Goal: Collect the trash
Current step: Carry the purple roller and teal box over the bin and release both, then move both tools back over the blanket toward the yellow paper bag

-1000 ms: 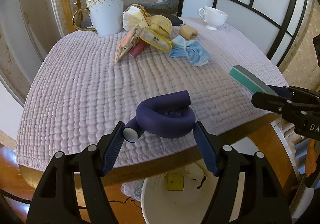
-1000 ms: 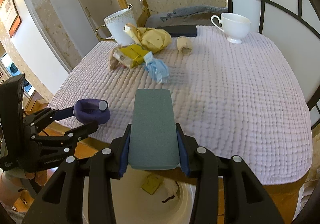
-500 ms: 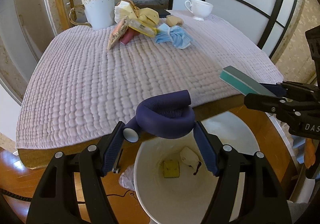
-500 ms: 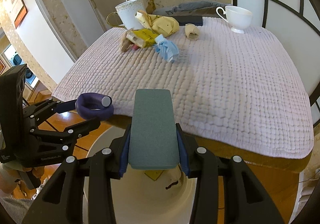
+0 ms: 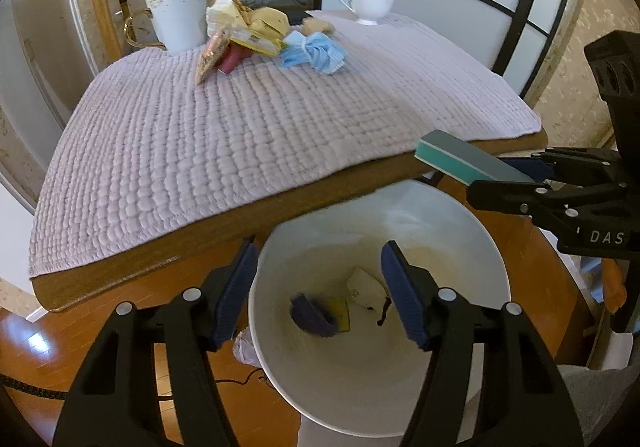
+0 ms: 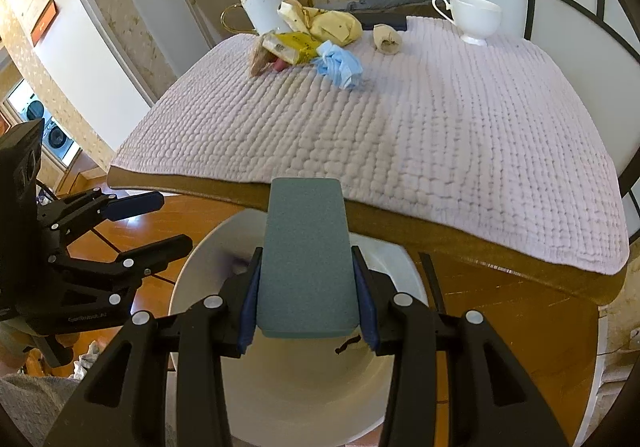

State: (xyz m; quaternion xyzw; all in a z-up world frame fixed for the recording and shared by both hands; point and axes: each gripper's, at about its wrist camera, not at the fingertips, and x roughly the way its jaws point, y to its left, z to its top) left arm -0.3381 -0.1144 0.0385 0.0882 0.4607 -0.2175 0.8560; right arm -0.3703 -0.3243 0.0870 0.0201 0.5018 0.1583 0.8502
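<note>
Lilac quilted cloth (image 5: 256,135) covers the table (image 5: 120,279), and it is the largest thing before you. Below the table's near edge stands the white bin (image 5: 472,231), and both your hands are now over its mouth; one second ago they were over the cloth.

Your right tongs (image 6: 306,297) are closed on the grey-green block (image 6: 306,247), one pad on each long side, and the block hangs above the bin. Nothing has changed in this grip.

Your left tongs (image 5: 320,287) are the change. Half a second ago they held the purple foam roller (image 5: 314,317); now there is nothing between the pads. The jaws stand about half apart and are closing a little. The roller is in the bin, blurred, just beside a yellow scrap (image 5: 342,313) and a white scrap (image 5: 366,291) at the bottom. I judge it is dropping or has just landed. So one piece of trash is collected, and your left hand is free.

For the task, I think the block is next: the bin is right under it, so opening the right tongs should be enough.

More trash waits at the far side of the cloth: a blue mask (image 5: 314,53), a yellow packet (image 5: 260,41), a yellow wrapper (image 6: 332,23), a brown packet (image 5: 212,55) with something pink (image 5: 230,61) beside it, and a small beige roll (image 6: 387,38). The mug (image 5: 180,21) and the teacup (image 5: 368,5) stand near this heap; I judge they are not trash, so take care around them.
</note>
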